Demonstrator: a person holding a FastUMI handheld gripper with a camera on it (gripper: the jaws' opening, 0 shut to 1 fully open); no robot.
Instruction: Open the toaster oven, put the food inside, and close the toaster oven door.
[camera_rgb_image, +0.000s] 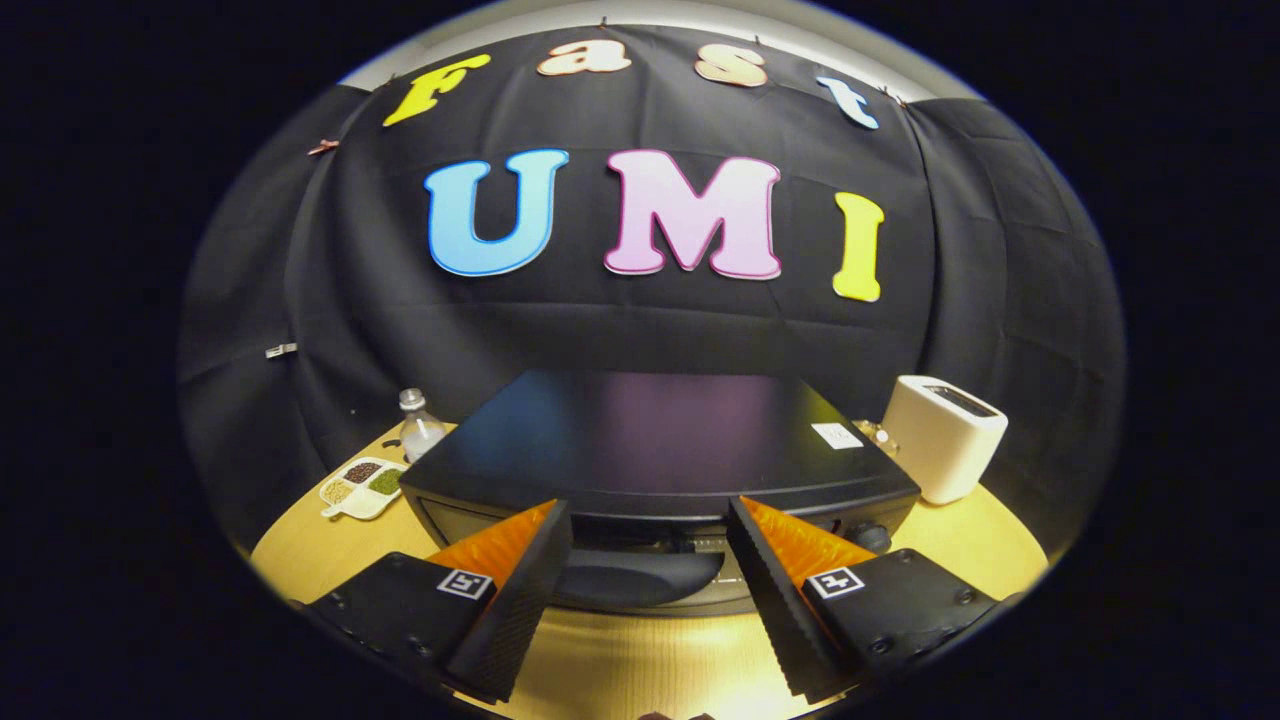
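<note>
While the gripper hangs just in front of the toaster oven, its two fingers are spread wide apart and hold nothing. The oven is a big black box sitting on the wooden table. Its door looks closed. A dark curved handle runs across the front of the door, and it sits right between the two fingers, a little ahead of them. I think the job has just begun, and the first step is to grab that handle and pull the door open.

Things could go wrong here. If the fingers close too early, they may pinch only air, or catch just the edge of the handle and slip off. If the pull is too hard or goes straight back instead of down, the whole oven could slide on the table. A knob sits just beside the right finger, so a sideways bump could turn it.

I cannot see any food for the oven near the fingers. A small tray with little piles in it lies off to the left, next to a clear bottle. A white toaster stands on the right. A wide swing of the gripper could knock the bottle over.
</note>
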